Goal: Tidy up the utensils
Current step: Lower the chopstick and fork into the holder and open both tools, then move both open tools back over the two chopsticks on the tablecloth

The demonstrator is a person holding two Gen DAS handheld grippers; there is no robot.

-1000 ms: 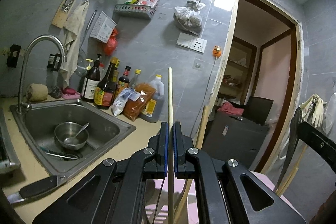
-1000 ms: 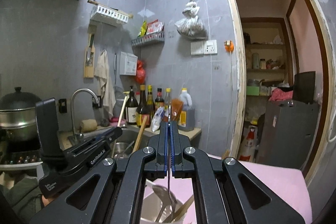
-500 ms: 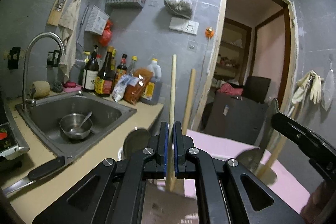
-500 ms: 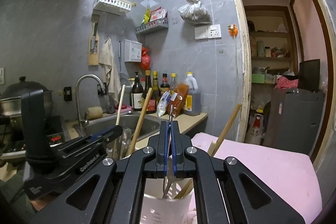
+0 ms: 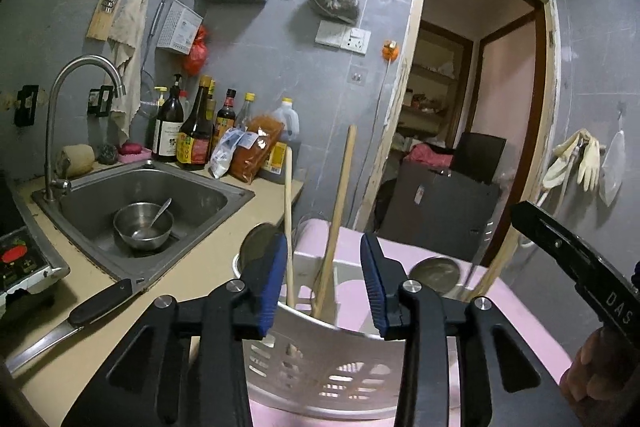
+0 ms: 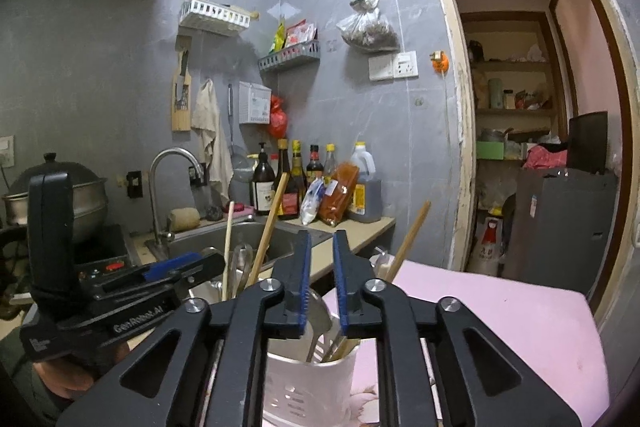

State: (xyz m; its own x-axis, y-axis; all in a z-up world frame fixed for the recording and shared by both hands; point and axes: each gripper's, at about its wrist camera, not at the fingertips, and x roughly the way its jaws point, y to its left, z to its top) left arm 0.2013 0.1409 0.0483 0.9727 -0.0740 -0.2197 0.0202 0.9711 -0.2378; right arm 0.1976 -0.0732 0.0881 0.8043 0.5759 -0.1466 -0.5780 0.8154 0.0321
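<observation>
A white slotted utensil holder [image 5: 320, 359] stands on a pink surface just under my left gripper [image 5: 324, 267]. Its jaws are opening. A thin wooden handle [image 5: 289, 227] and a thicker one [image 5: 340, 211] rise from the holder in the gap, and neither is pressed by the pads. A ladle bowl [image 5: 258, 243] leans at the holder's left rim. In the right wrist view my right gripper [image 6: 320, 267] hangs over the same holder [image 6: 312, 383], jaws opening, nothing pinched. A metal spoon [image 6: 320, 319] rests in the holder below it. My left gripper [image 6: 176, 267] shows at the left.
A steel sink [image 5: 224, 203] holds a bowl and spoon [image 5: 142, 225]. A black-handled knife [image 5: 92, 309] lies on the counter edge. Bottles [image 5: 196, 135] line the wall and a tap [image 5: 80, 75] arches over the sink. A stove with a pot [image 6: 52, 195] is at the left, a doorway [image 5: 480, 127] at the right.
Both grippers were shut on slim handles and now stand parted. The wooden stick and the metal spoon have dropped free into the holder. The left gripper has come closer over the holder.
</observation>
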